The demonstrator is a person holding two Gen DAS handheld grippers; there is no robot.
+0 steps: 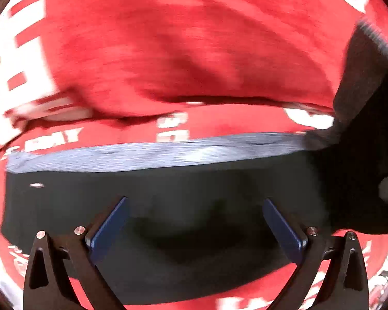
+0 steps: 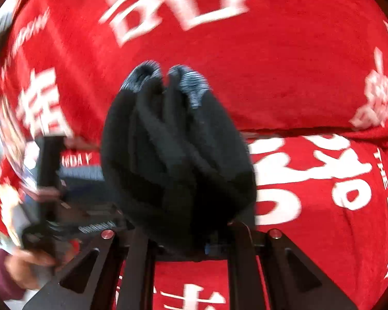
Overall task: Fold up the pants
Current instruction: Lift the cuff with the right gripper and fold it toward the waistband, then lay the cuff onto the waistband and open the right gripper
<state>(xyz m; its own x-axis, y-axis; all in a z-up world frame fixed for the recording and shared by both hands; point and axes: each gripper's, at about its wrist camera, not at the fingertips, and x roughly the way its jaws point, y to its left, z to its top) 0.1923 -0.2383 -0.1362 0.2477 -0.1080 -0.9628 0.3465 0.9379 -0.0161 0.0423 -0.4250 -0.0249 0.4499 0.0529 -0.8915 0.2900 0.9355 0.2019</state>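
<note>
The pants are black with a grey ribbed waistband. In the left wrist view they [image 1: 168, 193] lie flat on a red cloth, the waistband [image 1: 155, 152] running across the far edge. My left gripper [image 1: 195, 230] is open just above the black fabric, its blue pads [image 1: 108, 230] spread wide. In the right wrist view my right gripper [image 2: 178, 240] is shut on a bunched fold of the pants [image 2: 176, 155], which hangs lifted in front of the camera with grey cuffs [image 2: 168, 80] at its top. The left gripper's body [image 2: 54, 180] shows at the left there.
A red cloth with large white characters and lettering [image 2: 297, 77] covers the whole surface, with a wrinkle ridge [image 1: 194, 98] beyond the waistband. A hand in a dark red sleeve [image 2: 18, 266] shows at lower left of the right wrist view.
</note>
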